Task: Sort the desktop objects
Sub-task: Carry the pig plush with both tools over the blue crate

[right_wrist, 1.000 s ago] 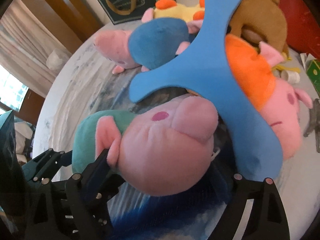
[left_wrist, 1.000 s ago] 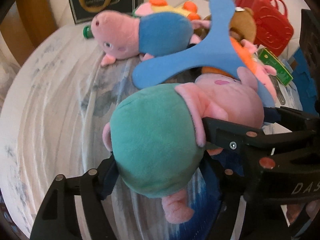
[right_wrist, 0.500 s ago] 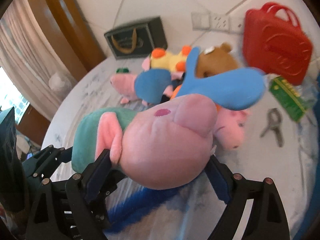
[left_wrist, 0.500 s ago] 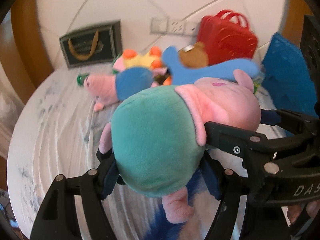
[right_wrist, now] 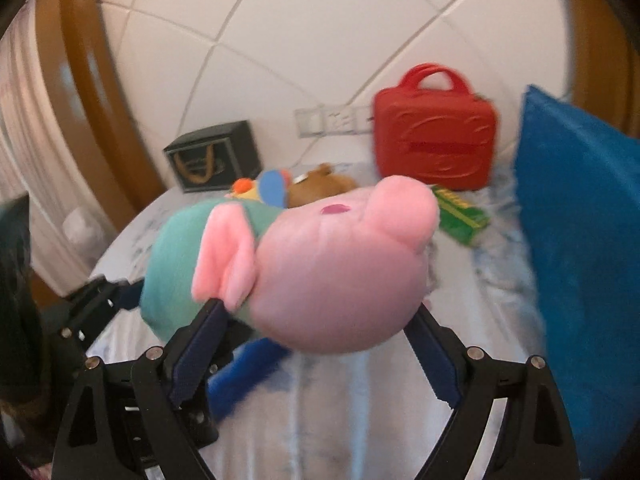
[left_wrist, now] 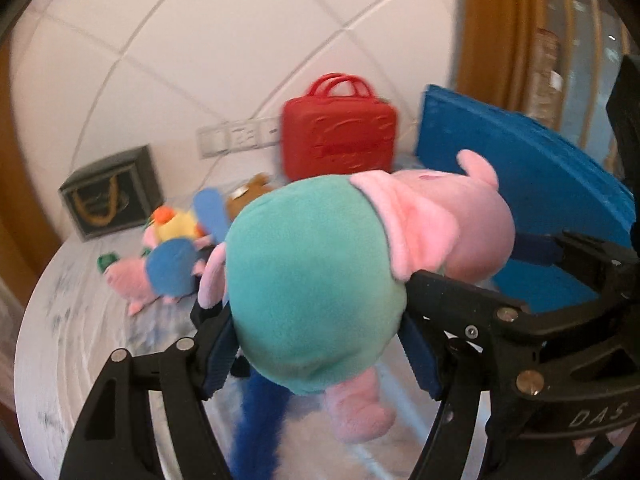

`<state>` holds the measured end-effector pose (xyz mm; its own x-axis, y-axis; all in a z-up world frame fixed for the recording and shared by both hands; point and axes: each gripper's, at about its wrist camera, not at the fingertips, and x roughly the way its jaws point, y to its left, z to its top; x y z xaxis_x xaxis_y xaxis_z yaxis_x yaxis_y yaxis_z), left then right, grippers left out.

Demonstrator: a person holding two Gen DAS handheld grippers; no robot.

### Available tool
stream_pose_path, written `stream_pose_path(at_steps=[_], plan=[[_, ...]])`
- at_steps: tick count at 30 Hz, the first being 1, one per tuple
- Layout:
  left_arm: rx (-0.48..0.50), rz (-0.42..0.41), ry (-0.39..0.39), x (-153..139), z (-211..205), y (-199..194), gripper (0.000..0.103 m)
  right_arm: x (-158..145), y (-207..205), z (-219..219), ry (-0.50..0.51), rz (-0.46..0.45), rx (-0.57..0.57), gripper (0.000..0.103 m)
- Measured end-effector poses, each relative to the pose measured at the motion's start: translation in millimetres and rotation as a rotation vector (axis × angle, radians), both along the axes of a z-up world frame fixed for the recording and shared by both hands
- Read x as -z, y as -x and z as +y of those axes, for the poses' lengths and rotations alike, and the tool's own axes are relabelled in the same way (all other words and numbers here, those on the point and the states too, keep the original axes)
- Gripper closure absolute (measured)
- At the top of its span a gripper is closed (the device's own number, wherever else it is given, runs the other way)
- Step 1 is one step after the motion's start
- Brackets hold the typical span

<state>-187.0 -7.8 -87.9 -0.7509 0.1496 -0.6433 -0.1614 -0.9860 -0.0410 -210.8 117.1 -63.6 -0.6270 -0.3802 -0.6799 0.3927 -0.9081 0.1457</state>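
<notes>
Nearest, the left gripper (left_wrist: 320,344) pinches the green body of the pig plush (left_wrist: 320,292), its pads pressed into the soft sides, while the right gripper (right_wrist: 316,344) clamps the pink head. Two grips suit a floppy toy: one at each end keeps it from sagging or swinging. The plush hangs clear above the pale tablecloth (right_wrist: 360,420), with a blue furry strip (left_wrist: 256,432) lying under it.

To the right stands a blue cushion (right_wrist: 580,260), propped upright, probably the edge of the sorting area. Farther off, left of centre, the other plush toys (left_wrist: 172,264) lie heaped together. A green box (right_wrist: 460,216) sits just in front of the red case (right_wrist: 436,148), which rests against the far wall beside a dark framed box (right_wrist: 212,160).
</notes>
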Motion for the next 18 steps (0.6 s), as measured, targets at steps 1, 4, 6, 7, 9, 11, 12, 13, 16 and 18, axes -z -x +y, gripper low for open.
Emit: stream_pose_path(at_steps=[1,4,6,7,9,11,12,13,16,18], plan=[[0.023,0.011,-0.011,-5,10,0,0.031,-5,-4,12,0.005,0.01,0.023,0.013],[0.072,0.048,-0.014,-17,37,-2,0.031,-18,-12,48,0.033,0.057,0.098,0.017],[0.103,0.076,-0.009,-28,57,-4,0.031,-27,-15,71,0.044,0.071,0.127,0.017],[0.119,0.089,-0.006,-34,69,-3,0.031,-32,-16,81,0.044,0.086,0.143,0.017],[0.152,0.116,-0.002,-47,93,-2,0.031,-45,-20,106,0.055,0.117,0.176,0.017],[0.187,0.149,0.009,-60,120,-2,0.031,-56,-22,129,0.062,0.144,0.209,0.017],[0.206,0.169,0.017,-67,136,-2,0.031,-62,-23,141,0.065,0.157,0.226,0.017],[0.225,0.188,0.021,-74,151,-3,0.031,-68,-25,156,0.07,0.174,0.245,0.017],[0.278,0.229,0.024,-91,191,-4,0.03,-86,-31,199,0.082,0.219,0.302,0.017],[0.315,0.243,0.023,-100,218,-3,0.03,-96,-36,224,0.083,0.241,0.336,0.017]])
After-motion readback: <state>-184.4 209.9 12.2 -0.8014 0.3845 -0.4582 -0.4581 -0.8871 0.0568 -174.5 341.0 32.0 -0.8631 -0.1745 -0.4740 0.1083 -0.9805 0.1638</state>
